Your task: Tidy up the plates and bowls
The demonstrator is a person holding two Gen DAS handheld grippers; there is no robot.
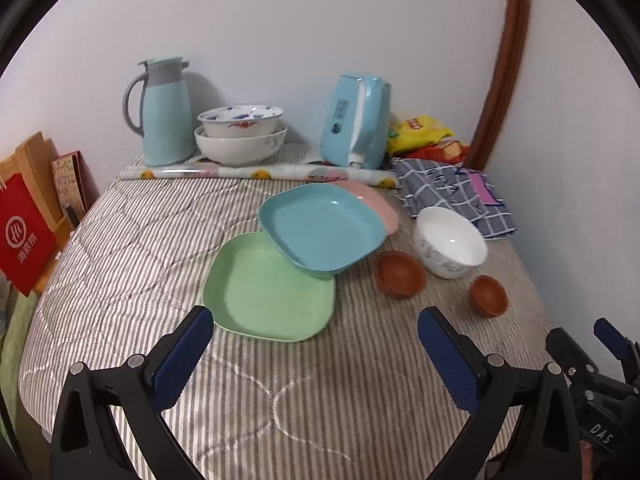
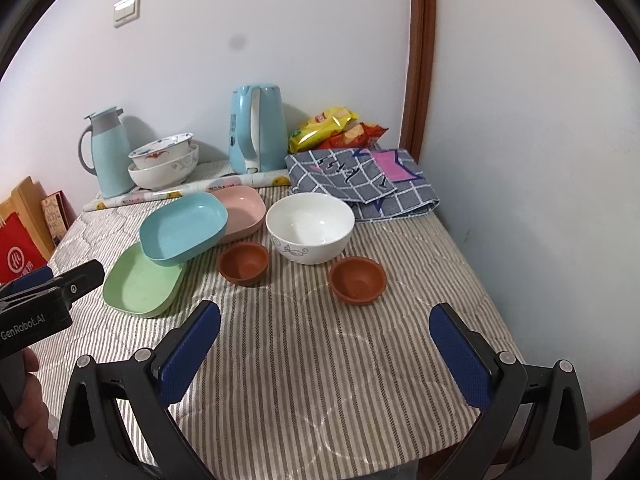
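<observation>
A green plate (image 1: 268, 292) (image 2: 140, 284) lies flat on the striped cloth. A blue plate (image 1: 320, 228) (image 2: 184, 228) rests tilted across it and a pink plate (image 1: 380, 204) (image 2: 244, 208). To their right stand a white bowl (image 1: 450, 240) (image 2: 310, 226) and two small brown bowls (image 1: 400, 272) (image 1: 488, 294) (image 2: 243, 262) (image 2: 357, 279). Two larger bowls (image 1: 240, 132) (image 2: 164, 164) are stacked at the back. My left gripper (image 1: 316, 344) is open just short of the green plate. My right gripper (image 2: 326, 340) is open before the brown bowls, holding nothing.
At the back stand a light-blue thermos jug (image 1: 164, 116) (image 2: 108, 152), a blue kettle (image 1: 356, 120) (image 2: 256, 128), a rolled sheet (image 1: 256, 172), snack bags (image 1: 424, 132) (image 2: 332, 128) and a folded checked cloth (image 1: 452, 192) (image 2: 360, 180). A red bag (image 1: 24, 232) stands left. Walls close the back and right.
</observation>
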